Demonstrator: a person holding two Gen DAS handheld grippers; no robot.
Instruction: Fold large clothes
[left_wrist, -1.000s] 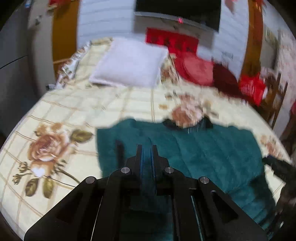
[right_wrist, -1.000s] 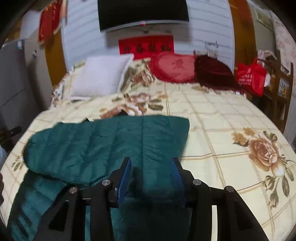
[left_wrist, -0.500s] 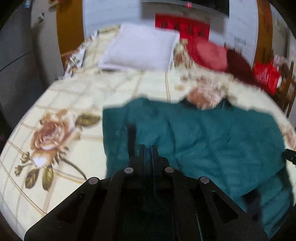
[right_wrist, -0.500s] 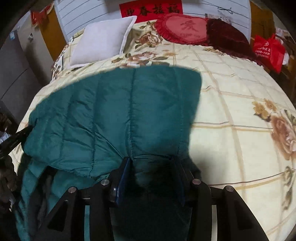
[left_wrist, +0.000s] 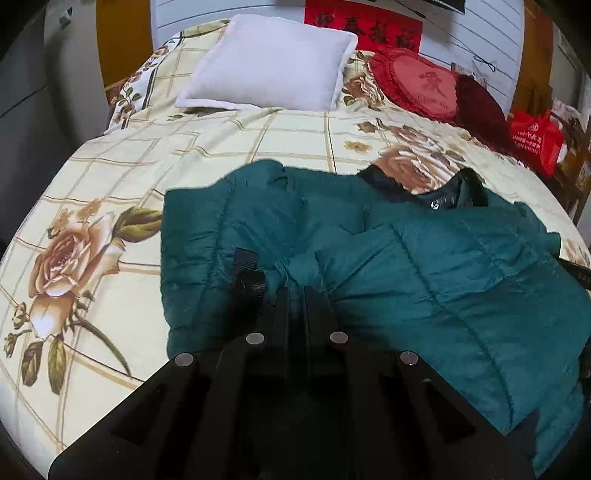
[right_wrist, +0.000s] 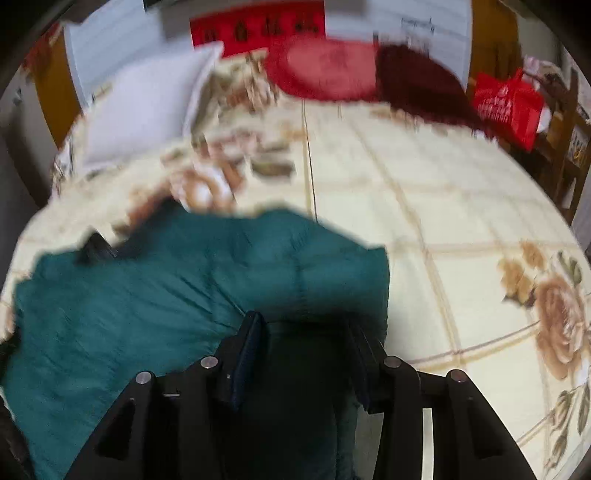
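A teal quilted puffer jacket (left_wrist: 424, 266) lies flat on a cream floral-print bedspread (left_wrist: 110, 192), toward the foot edge of the bed and well apart from the white square pillow (left_wrist: 273, 62) and the red heart-shaped cushion (left_wrist: 421, 85) at the head edge. Its black-lined collar (left_wrist: 443, 192) points toward the head edge, so the long axis runs from foot to head, collar end away from both tongs. A black strap or tab (left_wrist: 245, 273) rests on the fabric just beside the left tongs. The left gripper (left_wrist: 295, 299) has its fingers drawn nearly together, with teal cloth filling the narrow slot between them; I judge it clamped on a fold of the jacket near the garment's left side. The right gripper (right_wrist: 304, 332) has its fingers set apart, with a dark mass of the jacket (right_wrist: 184, 295) lying between them; the right wrist view is motion-blurred, so whether the pads actually press the cloth cannot be told. In that view the jacket spreads left of the right tongs, its right edge ending close beyond the right finger, bare bedspread (right_wrist: 424, 192) beyond. The relation that matters: both tongs sit at the near hem end, left tongs nearer the left side, right tongs nearer the right side, so a next fold likely carries the hem away toward the collar.
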